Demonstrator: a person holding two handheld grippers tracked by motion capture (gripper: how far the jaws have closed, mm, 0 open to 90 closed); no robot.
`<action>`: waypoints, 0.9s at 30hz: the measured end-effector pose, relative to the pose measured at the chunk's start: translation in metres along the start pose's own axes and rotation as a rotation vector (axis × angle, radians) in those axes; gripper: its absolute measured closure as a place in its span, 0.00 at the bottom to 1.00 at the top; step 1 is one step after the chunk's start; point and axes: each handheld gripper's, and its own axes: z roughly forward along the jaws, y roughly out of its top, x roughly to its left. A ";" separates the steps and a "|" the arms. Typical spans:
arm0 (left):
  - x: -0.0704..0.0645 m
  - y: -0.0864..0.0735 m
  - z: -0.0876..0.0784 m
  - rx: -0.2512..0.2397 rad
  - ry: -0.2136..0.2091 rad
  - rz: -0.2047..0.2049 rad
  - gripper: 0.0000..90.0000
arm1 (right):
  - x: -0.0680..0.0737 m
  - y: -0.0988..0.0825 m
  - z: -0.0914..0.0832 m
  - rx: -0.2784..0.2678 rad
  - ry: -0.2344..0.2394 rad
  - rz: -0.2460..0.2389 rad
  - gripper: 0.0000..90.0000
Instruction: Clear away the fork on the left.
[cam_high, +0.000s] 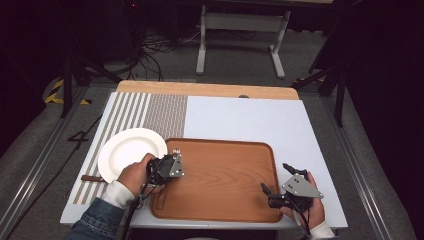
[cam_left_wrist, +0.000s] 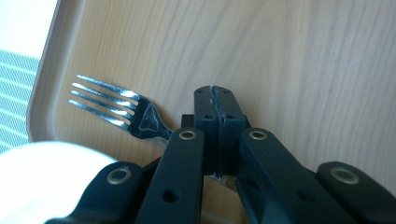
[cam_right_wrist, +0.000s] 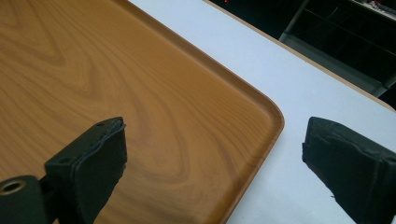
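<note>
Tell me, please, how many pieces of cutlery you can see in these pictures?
2. A fork lies over the tray, its handle between the left gripper's shut jaws. A brown-handled utensil lies on the striped mat, its far end hidden under the white plate.

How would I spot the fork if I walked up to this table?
Find the big wooden tray. At its left edge, beside the white plate, the left gripper is shut on the fork. It is the shiny metal thing with four tines.
</note>
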 end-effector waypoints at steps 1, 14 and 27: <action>0.001 -0.001 -0.001 0.007 0.001 -0.002 1.00 | 0.000 0.000 0.000 0.003 -0.001 0.001 0.08; 0.000 -0.014 -0.006 -0.006 0.001 -0.035 1.00 | 0.001 0.000 0.000 0.004 -0.002 -0.005 0.08; 0.001 -0.019 -0.012 -0.073 -0.001 -0.056 1.00 | 0.001 0.001 0.000 0.004 -0.002 -0.005 0.08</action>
